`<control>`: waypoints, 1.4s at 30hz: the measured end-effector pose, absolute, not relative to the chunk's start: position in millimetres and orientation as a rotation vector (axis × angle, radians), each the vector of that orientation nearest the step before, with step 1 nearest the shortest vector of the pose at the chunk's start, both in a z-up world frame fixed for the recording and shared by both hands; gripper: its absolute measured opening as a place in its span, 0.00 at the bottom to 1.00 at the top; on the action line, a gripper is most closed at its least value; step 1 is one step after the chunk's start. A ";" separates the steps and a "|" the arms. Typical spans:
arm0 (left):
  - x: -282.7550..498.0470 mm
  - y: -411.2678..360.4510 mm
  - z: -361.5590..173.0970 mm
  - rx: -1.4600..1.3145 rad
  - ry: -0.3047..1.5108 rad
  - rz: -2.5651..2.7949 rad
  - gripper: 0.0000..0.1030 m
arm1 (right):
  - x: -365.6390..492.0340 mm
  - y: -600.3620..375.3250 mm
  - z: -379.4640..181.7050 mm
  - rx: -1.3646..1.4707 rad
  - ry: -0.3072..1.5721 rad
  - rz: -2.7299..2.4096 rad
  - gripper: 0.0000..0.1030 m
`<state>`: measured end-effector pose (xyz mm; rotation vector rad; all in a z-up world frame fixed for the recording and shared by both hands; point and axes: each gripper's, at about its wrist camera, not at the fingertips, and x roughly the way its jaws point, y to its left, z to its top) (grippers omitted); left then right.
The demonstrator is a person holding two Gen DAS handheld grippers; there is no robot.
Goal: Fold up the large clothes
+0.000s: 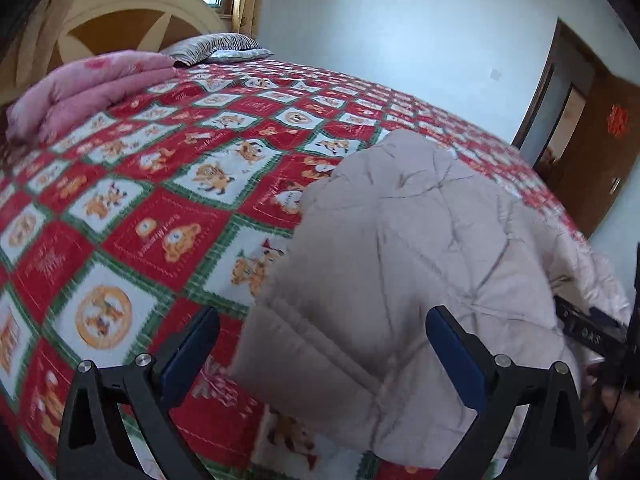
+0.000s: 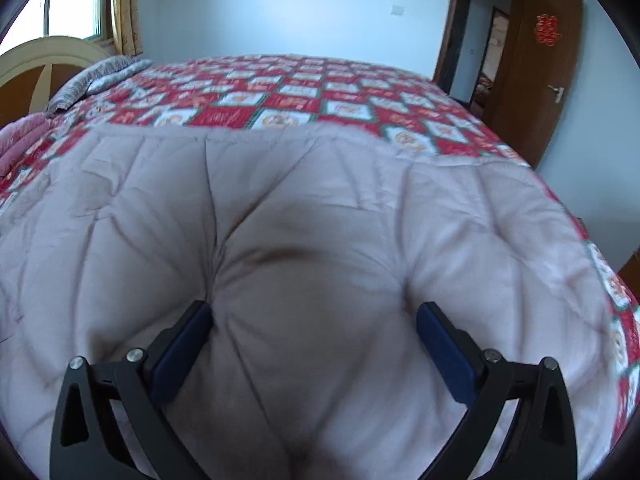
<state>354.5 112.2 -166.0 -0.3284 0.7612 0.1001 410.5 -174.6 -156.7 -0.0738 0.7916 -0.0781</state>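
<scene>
A large pale beige quilted garment lies on the bed, bunched toward the near right edge in the left wrist view. It fills most of the right wrist view, spread flat with creases. My left gripper is open, its jaws wide apart over the garment's near left edge, holding nothing. My right gripper is open above the middle of the garment, jaws wide apart, with a puffed fold of fabric between them. The other gripper's black body shows at the right edge of the left wrist view.
The bed is covered by a red, white and green checked quilt with cartoon prints. A folded pink blanket and a striped pillow lie by the wooden headboard. A brown open door stands at the right.
</scene>
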 end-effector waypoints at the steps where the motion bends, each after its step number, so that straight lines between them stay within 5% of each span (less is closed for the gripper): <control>1: 356.3 108.6 -166.9 -0.351 0.767 0.081 0.99 | 396.8 -176.4 -152.0 -0.071 0.769 -0.082 1.00; 13: 372.3 95.9 -192.4 -0.436 0.800 0.060 0.99 | 378.7 -165.7 -190.1 -0.155 0.815 -0.092 1.00; 16: 365.8 93.6 -189.5 -0.484 0.755 0.038 0.76 | 378.7 -162.6 -190.7 -0.165 0.809 -0.100 1.00; 18: 361.5 88.6 -183.0 -0.476 0.713 0.001 0.49 | 378.9 -160.8 -190.3 -0.171 0.804 -0.107 1.00; 23: 355.1 89.3 -163.2 -0.436 0.651 -0.063 0.28 | 377.9 -153.6 -190.7 -0.189 0.800 -0.127 1.00; 36: 313.7 165.1 -84.3 -0.288 0.495 0.048 0.25 | 357.0 -59.7 -168.9 -0.173 0.831 0.154 1.00; 42: 315.1 162.4 -47.6 -0.119 0.450 0.081 0.25 | 322.5 -115.7 -124.7 -0.210 0.698 0.080 1.00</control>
